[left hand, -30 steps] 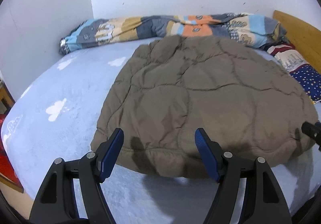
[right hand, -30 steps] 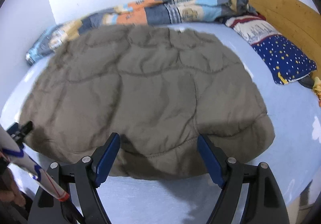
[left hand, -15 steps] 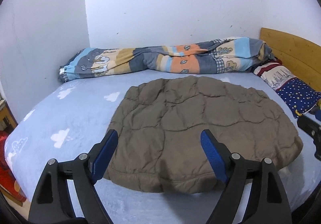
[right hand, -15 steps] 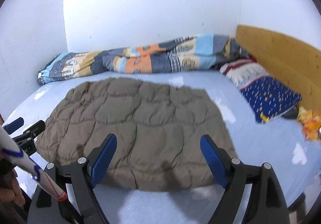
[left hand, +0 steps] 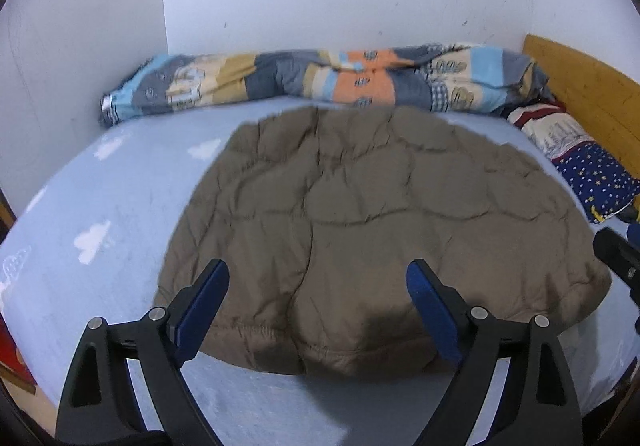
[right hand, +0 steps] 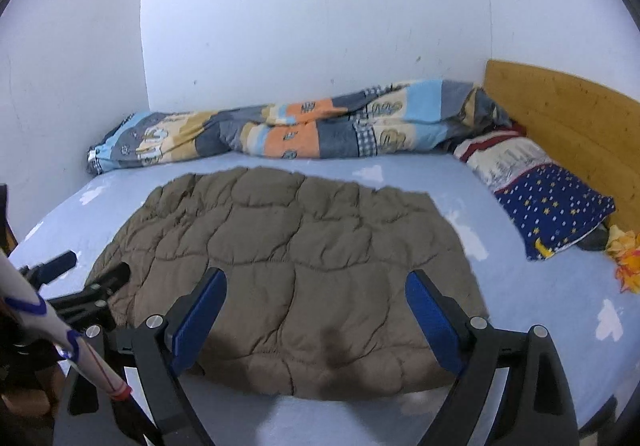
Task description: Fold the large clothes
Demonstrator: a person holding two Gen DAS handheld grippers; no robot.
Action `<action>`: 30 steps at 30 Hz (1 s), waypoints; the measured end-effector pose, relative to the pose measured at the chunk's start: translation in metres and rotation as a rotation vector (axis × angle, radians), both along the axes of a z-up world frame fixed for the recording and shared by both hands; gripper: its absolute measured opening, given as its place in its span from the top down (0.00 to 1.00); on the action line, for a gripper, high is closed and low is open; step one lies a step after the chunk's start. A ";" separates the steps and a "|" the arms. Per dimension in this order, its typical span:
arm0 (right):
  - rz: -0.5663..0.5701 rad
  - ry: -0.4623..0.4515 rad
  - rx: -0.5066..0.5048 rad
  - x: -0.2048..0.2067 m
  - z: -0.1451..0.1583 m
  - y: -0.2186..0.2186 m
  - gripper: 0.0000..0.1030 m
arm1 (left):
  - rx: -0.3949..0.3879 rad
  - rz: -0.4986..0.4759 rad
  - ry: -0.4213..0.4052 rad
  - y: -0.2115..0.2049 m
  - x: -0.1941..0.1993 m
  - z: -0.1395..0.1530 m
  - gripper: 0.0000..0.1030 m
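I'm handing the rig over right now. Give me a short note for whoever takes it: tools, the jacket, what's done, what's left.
Left tool: open, nothing between its fingers; jaws have just been opening.
Right tool: open, holds nothing; jaws have just been opening.
Brown quilted jacket: lies flat on the light blue bed sheet, near edge toward both tools; neither touches it.
Patterned duvet and pillows lie beyond it.
Done: it looks already folded into a compact shape.
Left: any further fold, judging by its size.
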State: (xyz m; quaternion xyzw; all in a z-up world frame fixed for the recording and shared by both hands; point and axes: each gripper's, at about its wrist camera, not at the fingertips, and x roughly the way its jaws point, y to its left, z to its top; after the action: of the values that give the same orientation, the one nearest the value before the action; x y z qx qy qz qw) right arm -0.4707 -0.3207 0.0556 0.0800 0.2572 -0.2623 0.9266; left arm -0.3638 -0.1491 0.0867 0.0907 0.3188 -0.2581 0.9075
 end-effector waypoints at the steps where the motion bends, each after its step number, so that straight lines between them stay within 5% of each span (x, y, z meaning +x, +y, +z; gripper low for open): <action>1: -0.010 0.020 0.009 0.003 -0.004 -0.002 0.08 | 0.008 0.003 -0.001 -0.001 0.002 -0.004 0.13; 14: -0.076 0.287 0.214 0.038 -0.083 -0.041 0.09 | 0.055 -0.009 0.060 -0.012 0.018 -0.030 0.13; 21: -0.071 0.213 0.176 0.028 -0.070 -0.036 0.08 | 0.042 -0.014 0.039 -0.001 0.013 -0.027 0.13; 24: -0.076 0.128 0.038 0.021 -0.067 -0.026 0.08 | 0.046 -0.021 0.026 0.004 0.007 -0.029 0.13; 27: -0.064 0.170 0.147 0.025 -0.090 -0.034 0.08 | 0.079 -0.015 0.017 0.001 0.007 -0.031 0.13; 30: -0.070 0.159 0.090 0.025 -0.084 -0.035 0.08 | 0.075 -0.005 0.010 -0.001 0.006 -0.029 0.13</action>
State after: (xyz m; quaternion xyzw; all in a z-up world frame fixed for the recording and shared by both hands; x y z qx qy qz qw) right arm -0.4461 -0.3559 -0.0285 0.1096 0.3385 -0.2883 0.8890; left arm -0.3582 -0.1499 0.0581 0.1241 0.3324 -0.2488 0.9012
